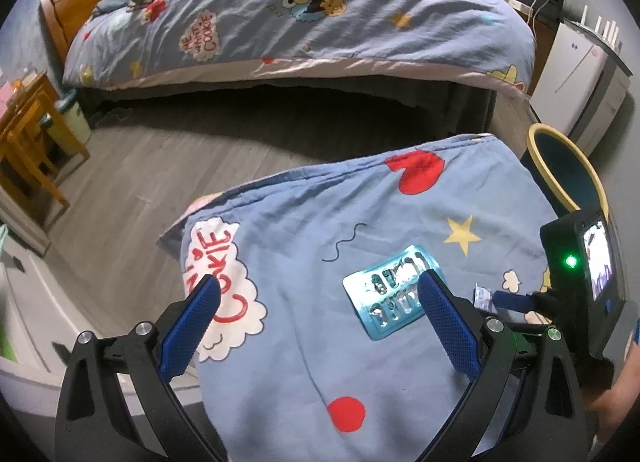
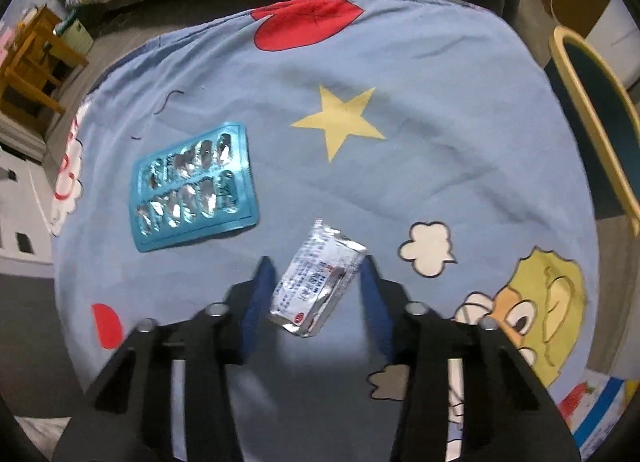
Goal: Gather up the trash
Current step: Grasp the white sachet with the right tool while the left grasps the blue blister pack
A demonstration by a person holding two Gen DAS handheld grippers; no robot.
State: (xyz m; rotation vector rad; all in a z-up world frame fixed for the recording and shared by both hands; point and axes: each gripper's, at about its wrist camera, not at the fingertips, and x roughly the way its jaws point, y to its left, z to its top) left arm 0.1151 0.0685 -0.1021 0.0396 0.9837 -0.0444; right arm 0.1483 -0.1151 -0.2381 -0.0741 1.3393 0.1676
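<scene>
Left wrist view: tilted down over blue cloth (image 1: 304, 262), bed (image 1: 304, 18) upper frame. Right wrist view: steeper, closer. Shared: cloth, blister pack (image 2: 194, 186), bin (image 2: 596, 118) right edge.

Beyond the bed (image 1: 304, 22): grey wood floor (image 1: 132, 166), wooden chair (image 1: 28, 134) left, white fridge (image 1: 568, 66) right.

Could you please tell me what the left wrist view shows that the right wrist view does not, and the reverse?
Only the left wrist view shows the open left tongs and the right unit's lit screen. Only the right wrist view shows the right tongs from above, astride the silver sachet, the pads not clearly pressing it, plus the sachet's print. Both show the blue pill sheet, the cartoon sheet and the yellow-rimmed bin.
</scene>
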